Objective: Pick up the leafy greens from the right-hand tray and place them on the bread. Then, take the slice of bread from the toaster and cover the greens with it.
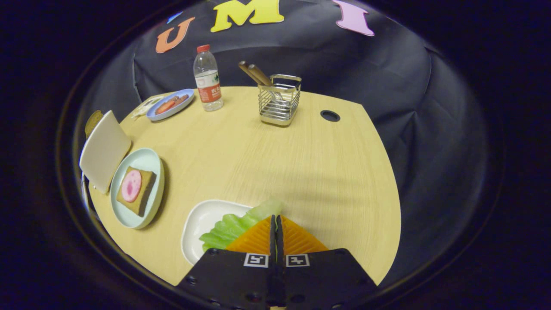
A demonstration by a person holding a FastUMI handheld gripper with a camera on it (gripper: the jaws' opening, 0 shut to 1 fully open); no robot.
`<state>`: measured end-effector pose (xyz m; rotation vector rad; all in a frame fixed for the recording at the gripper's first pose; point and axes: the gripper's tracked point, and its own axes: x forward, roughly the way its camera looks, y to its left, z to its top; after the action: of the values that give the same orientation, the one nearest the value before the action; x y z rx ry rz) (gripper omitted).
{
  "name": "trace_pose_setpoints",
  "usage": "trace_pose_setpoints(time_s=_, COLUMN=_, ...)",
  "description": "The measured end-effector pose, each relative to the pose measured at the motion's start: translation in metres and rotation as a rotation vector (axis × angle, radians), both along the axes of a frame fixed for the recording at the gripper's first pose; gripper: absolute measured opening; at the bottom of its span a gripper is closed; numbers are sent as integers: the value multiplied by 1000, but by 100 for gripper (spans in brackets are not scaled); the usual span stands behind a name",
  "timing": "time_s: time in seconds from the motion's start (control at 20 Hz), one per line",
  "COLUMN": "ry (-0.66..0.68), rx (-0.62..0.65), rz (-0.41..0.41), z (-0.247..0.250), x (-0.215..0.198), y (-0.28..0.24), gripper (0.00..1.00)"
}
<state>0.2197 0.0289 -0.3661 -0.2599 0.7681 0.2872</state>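
Note:
The leafy greens [230, 227] are a pale green lettuce leaf hanging over the white tray [197, 224], just left of my fingers. One end of the leaf reaches the fingertips, and my gripper [275, 218] is shut on that edge. Further left, a pale green plate [148, 160] carries a slice of bread [144, 193] topped with a round pink slice of meat [131, 185]. Beyond that plate stands the white toaster [103, 150], with the brown top of a bread slice [92, 122] poking out behind it.
At the back of the wooden table [275, 155] stand a water bottle [207, 79], a blue plate of food [170, 104] and a wire utensil holder [280, 101] with wooden handles. A cable hole [330, 115] lies right of the holder.

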Motion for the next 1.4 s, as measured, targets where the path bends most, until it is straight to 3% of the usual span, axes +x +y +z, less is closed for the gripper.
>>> trace_pose_setpoints(time_s=0.75, ry=-91, rx=106, rz=32, z=97, x=-93, y=77, gripper=0)
trace_pose_setpoints(time_s=1.1, ry=-105, rx=103, rz=75, z=108, x=-134, y=166, gripper=0)
trace_pose_setpoints(time_s=1.4, ry=-82, rx=86, rz=171, z=100, x=-161, y=260, gripper=0)
